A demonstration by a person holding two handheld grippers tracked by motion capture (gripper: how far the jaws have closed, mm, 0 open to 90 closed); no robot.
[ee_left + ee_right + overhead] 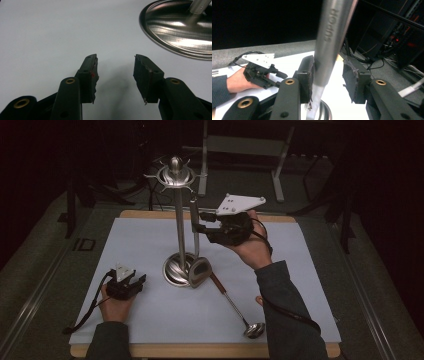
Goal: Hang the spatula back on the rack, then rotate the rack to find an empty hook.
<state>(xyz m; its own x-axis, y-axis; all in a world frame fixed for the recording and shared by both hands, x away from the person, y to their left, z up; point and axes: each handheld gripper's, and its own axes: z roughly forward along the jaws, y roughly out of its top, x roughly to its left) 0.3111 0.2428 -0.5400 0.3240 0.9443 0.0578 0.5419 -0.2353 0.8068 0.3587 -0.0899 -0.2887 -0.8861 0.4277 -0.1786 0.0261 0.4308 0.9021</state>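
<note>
A steel utensil stand [178, 220] with a ring of hooks on top rises from its round base [172, 270] at mid-table. A steel spatula [195, 237] hangs from one hook, its head [200, 272] down by the base. My right gripper [199, 223] is held up level at the spatula's handle. In the right gripper view the handle [332, 37] stands between the jaws of the right gripper [328, 67], close against the left pad and clear of the right one, so the gripper is open. My left gripper [140, 280] rests open and empty on the table left of the base [180, 30].
A ladle [235, 306] lies on the white mat [145, 240] right of the stand, its bowl [254, 330] near the front edge. The left gripper [115, 75] has bare mat in front of it. Dark furniture legs stand behind the table.
</note>
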